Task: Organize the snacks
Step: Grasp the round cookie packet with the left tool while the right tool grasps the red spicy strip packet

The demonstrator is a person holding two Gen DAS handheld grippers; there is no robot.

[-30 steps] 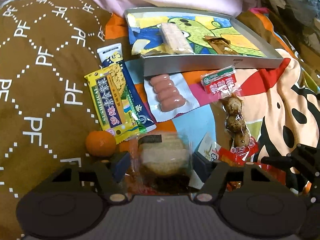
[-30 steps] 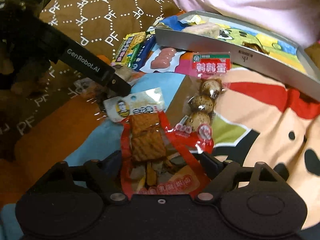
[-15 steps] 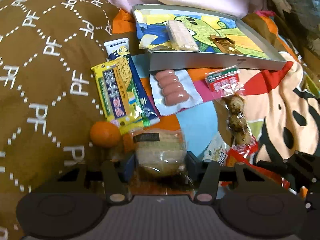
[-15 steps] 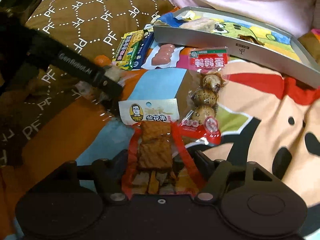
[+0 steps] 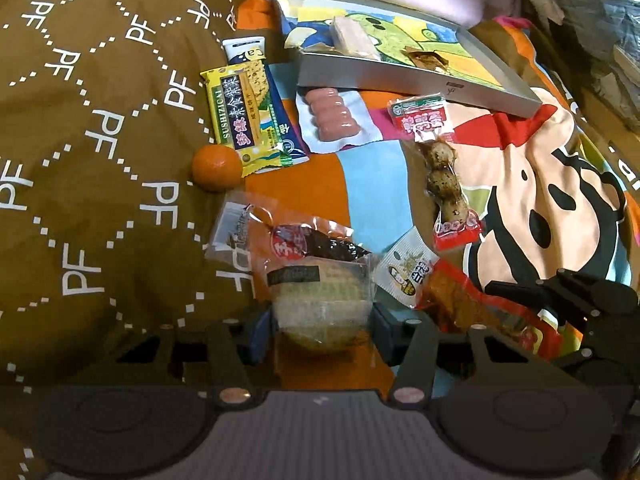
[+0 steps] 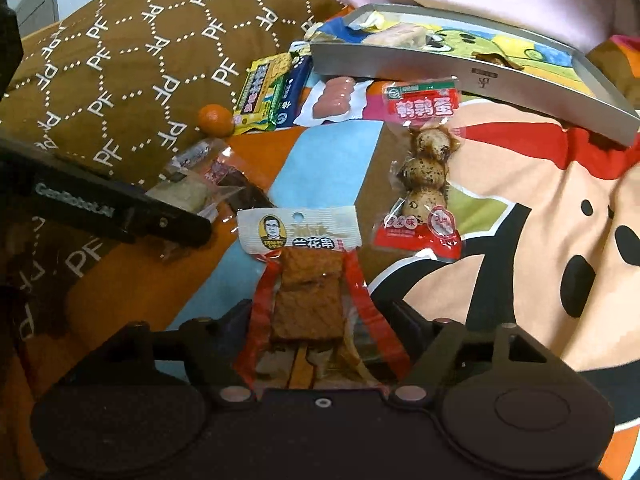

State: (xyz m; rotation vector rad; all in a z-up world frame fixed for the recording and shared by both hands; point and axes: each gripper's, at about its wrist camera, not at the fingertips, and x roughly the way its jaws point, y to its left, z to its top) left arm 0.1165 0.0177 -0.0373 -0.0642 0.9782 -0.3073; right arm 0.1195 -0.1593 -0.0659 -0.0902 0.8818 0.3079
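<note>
Left gripper (image 5: pixel 322 316): closed onto a clear-wrapped pale round cake (image 5: pixel 320 304) — both blue pads are pressed against its sides; the jaws have just been closing, then held.
Cake: seen at 6 o'clock in the left view, resting partly over a clear bag with a dark strip (image 5: pixel 320 246), which lies at its 12 o'clock.
Right gripper (image 6: pixel 320 320): set about a red-edged tofu pack (image 6: pixel 308 300); the jaws have just been closing and have now eased slightly wider, with the pack's lower part between them. Whether the pads actually press the wrapper cannot be told.
Tofu pack: seen at 6 o'clock in the right view, its white header pointing toward 12; in the left view it is found at 4 o'clock of the cake.
Egg pack (image 6: pixel 424 172): three speckled eggs under a red label, at 1 o'clock of the tofu pack, apart from it.
Sausage pack (image 5: pixel 332 120): just below the tray's front wall, at 12 o'clock of the cake.
Tray (image 5: pixel 420 84): grey, with a cartoon-printed floor — a pale bar (image 5: pixel 352 38) and a brown sweet (image 5: pixel 428 58) are lying inside.
Yellow biscuit pack (image 5: pixel 240 116): laid over a blue pack (image 5: pixel 276 112), at 11 o'clock of the cake.
Orange (image 5: pixel 217 167): touching the yellow pack's lower corner.
Brown cushion (image 5: pixel 100 120): at 9 to 11 o'clock, printed with white letters.
Cartoon blanket (image 5: pixel 520 184): under all the snacks.
</note>
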